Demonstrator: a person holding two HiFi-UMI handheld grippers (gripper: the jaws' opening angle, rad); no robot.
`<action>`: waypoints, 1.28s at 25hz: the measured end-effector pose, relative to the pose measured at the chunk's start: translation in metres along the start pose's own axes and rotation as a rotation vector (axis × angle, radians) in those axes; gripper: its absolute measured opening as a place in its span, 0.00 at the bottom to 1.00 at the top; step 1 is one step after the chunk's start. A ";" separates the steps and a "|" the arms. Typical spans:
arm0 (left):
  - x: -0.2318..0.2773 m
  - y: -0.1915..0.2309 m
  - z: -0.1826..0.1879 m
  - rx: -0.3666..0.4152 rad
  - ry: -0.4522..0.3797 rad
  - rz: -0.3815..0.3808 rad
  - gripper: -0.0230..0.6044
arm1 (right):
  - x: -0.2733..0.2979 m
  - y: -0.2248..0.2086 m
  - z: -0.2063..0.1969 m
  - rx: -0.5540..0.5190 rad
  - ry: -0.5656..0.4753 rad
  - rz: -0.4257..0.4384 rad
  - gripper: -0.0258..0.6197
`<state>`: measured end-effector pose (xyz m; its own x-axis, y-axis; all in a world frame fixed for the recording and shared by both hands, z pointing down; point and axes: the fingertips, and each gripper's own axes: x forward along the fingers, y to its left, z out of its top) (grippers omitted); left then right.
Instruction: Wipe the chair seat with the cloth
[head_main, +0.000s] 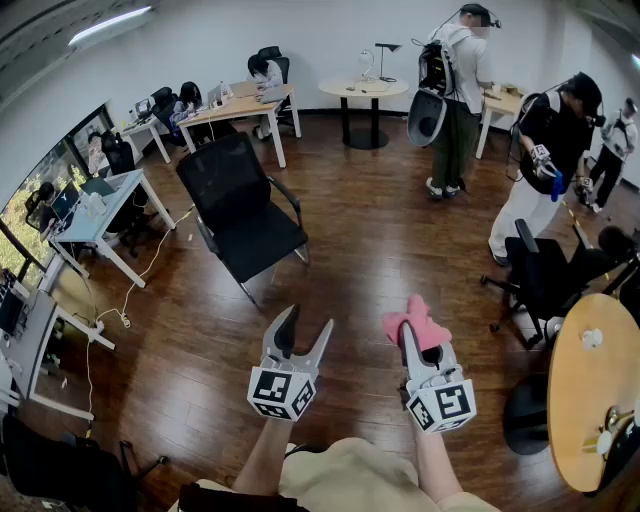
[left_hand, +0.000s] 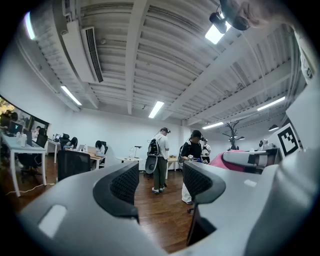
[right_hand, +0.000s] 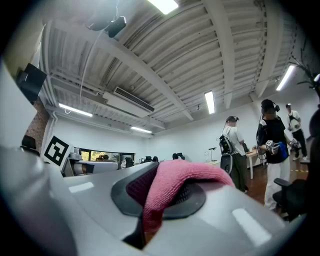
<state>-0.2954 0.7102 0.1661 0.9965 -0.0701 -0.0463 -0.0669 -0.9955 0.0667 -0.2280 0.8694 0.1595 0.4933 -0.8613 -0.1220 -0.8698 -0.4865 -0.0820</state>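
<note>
A black mesh-back chair stands on the wood floor ahead and to the left, its seat bare. My right gripper is shut on a pink cloth, which bunches above its tip; in the right gripper view the pink cloth drapes over the jaws. My left gripper is open with nothing between its fingers, and the same gap shows in the left gripper view, where the left gripper faces the room. Both grippers hover well short of the chair, tilted upward.
Desks line the left wall with cables on the floor. Two standing people are at the back right. Another black chair and a round wooden table sit to my right. Seated people work at the far desk.
</note>
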 end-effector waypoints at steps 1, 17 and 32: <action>0.007 -0.008 -0.002 0.004 0.010 -0.015 0.44 | -0.002 -0.007 -0.001 0.008 0.002 -0.007 0.07; 0.097 0.090 -0.028 0.013 0.024 0.138 0.44 | 0.149 -0.032 -0.044 -0.007 0.076 0.190 0.07; 0.140 0.302 -0.033 -0.015 -0.013 0.510 0.44 | 0.400 0.011 -0.081 0.018 0.091 0.529 0.07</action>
<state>-0.1741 0.4023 0.2129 0.8366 -0.5475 -0.0166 -0.5436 -0.8336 0.0982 -0.0417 0.5078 0.1898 -0.0157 -0.9977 -0.0653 -0.9986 0.0190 -0.0499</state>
